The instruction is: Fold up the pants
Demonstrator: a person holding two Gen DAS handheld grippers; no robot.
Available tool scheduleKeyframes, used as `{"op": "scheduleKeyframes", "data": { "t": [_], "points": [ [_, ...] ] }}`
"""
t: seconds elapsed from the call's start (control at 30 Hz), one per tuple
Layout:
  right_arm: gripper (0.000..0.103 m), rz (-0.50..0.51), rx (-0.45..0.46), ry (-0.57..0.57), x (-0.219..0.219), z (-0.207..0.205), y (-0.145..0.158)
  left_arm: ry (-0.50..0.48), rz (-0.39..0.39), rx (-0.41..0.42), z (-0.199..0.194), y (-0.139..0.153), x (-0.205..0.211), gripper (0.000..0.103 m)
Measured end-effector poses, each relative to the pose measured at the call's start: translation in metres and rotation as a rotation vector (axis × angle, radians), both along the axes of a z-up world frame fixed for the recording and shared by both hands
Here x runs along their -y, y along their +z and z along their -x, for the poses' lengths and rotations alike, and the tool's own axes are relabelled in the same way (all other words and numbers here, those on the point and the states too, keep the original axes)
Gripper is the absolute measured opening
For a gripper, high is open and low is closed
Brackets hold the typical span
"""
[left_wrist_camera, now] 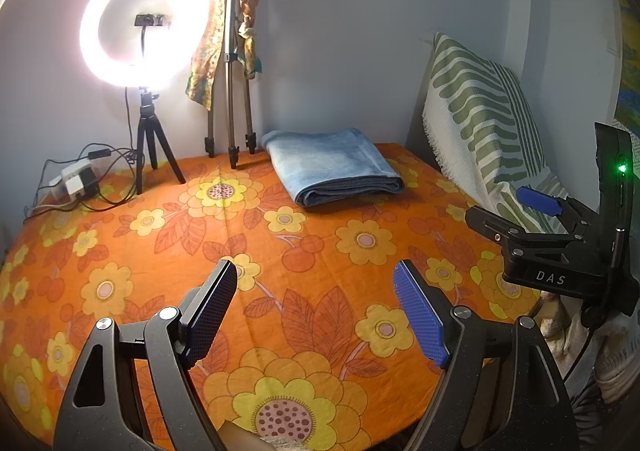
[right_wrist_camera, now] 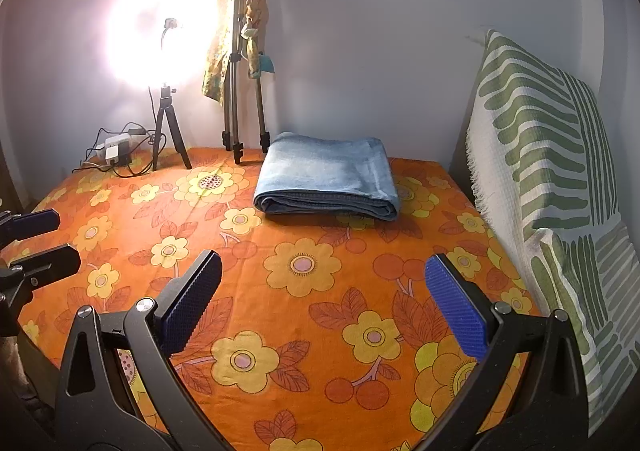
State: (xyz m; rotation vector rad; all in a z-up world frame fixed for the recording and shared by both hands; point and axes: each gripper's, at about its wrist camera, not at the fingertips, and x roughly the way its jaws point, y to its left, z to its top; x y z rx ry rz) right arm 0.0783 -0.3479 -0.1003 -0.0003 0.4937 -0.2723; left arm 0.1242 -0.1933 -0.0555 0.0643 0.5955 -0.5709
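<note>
**Folded pants at far end of flowered table**

Pants (left_wrist_camera: 334, 165) (right_wrist_camera: 328, 175): one pair, pale blue denim, folded into a flat, roughly rectangular stack of several layers. Long axis across the table, left to right. Rounded fold edge facing the cameras, darker seams visible along it. Lying at the far middle of the cloth (left_wrist_camera: 312, 271) (right_wrist_camera: 304, 291), near the wall, well apart from both grippers.

Cloth: one, orange cotton-like weave, printed with yellow flowers, red cherries and leaves; faint crease lines running away from the cameras.

Left gripper (left_wrist_camera: 316, 315): black frame, two blue ribbed pads, jaws spread wide, nothing between them. Hovering over the near edge of the table. Also visible at the left margin of the right wrist view (right_wrist_camera: 36, 243).

Right gripper (right_wrist_camera: 324, 303): same build, jaws spread wide, empty. Also visible at the right of the left wrist view (left_wrist_camera: 516, 211), green light on its body.

Ring light (left_wrist_camera: 136, 19) (right_wrist_camera: 160, 23): one, lit, on a small black tripod at far left.

Tripod (left_wrist_camera: 232, 63) (right_wrist_camera: 242, 63): one, tall, metal, legs closed, patterned fabric draped over it.

Pillow (left_wrist_camera: 488, 119) (right_wrist_camera: 552, 179): one, white waffle texture with green stripes, leaning at right.

Adapters (left_wrist_camera: 76, 179) (right_wrist_camera: 116, 149): white blocks with black cables, far left corner; count unclear.
</note>
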Motion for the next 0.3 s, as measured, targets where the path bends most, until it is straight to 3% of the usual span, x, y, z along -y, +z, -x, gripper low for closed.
{"op": "scheduleKeyframes", "data": {
  "t": [0.3],
  "points": [
    [0.103,-0.008,-0.006,0.003,-0.0009,-0.0008,-0.0044,-0.005,-0.005,0.012,0.0026,-0.0017,-0.0004,0.081]
  ]
}}
